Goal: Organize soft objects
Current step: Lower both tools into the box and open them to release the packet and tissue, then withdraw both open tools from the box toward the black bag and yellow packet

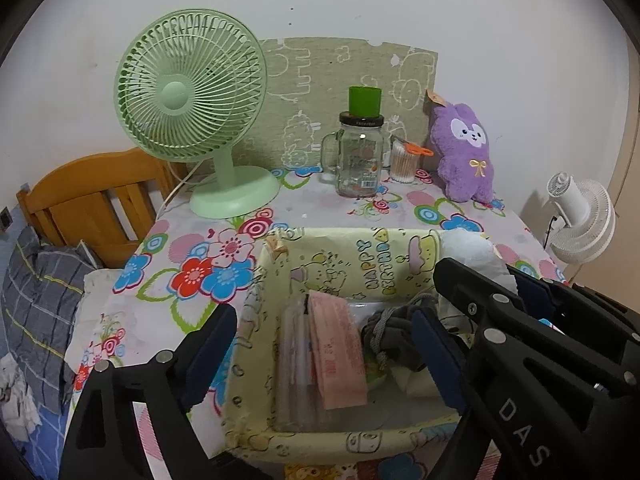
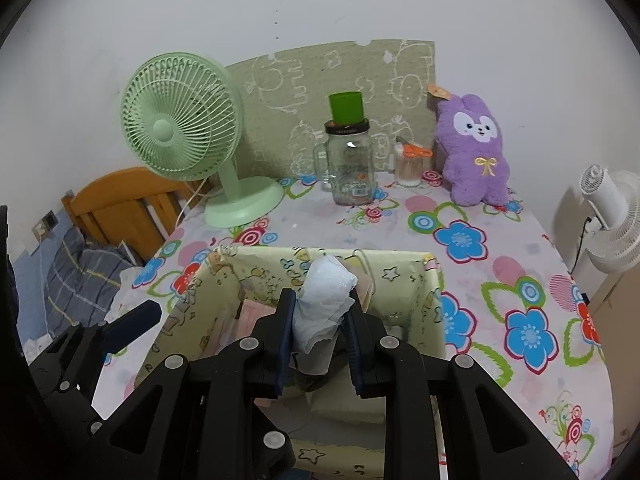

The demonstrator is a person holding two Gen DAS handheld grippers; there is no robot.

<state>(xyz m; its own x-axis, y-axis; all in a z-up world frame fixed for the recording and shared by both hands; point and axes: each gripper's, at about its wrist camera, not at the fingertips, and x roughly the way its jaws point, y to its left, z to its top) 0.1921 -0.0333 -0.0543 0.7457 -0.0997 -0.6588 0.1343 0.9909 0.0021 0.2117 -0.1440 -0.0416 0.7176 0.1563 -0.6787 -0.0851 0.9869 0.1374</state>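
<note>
A pale yellow fabric storage box (image 1: 384, 256) (image 2: 400, 276) with cartoon print stands on the flowered table. Inside lie a pink packet (image 1: 338, 356), clear plastic packs (image 1: 296, 360) and a grey knitted item (image 1: 390, 332). My right gripper (image 2: 320, 316) is shut on a white soft bundle (image 2: 326, 296), held over the box; the bundle also shows in the left wrist view (image 1: 468, 248). My left gripper (image 1: 324, 344) is open and empty, its fingers straddling the box's left wall. A purple plush bunny (image 1: 466, 152) (image 2: 474, 152) leans at the back right.
A green desk fan (image 1: 188, 92) (image 2: 180, 120) stands back left. A glass mug jar with a green cup on its lid (image 1: 360, 152) (image 2: 350, 160) and a cotton-swab cup (image 1: 404, 164) stand at the back. A white fan (image 2: 616, 216) and a wooden headboard (image 1: 92, 196) flank the table.
</note>
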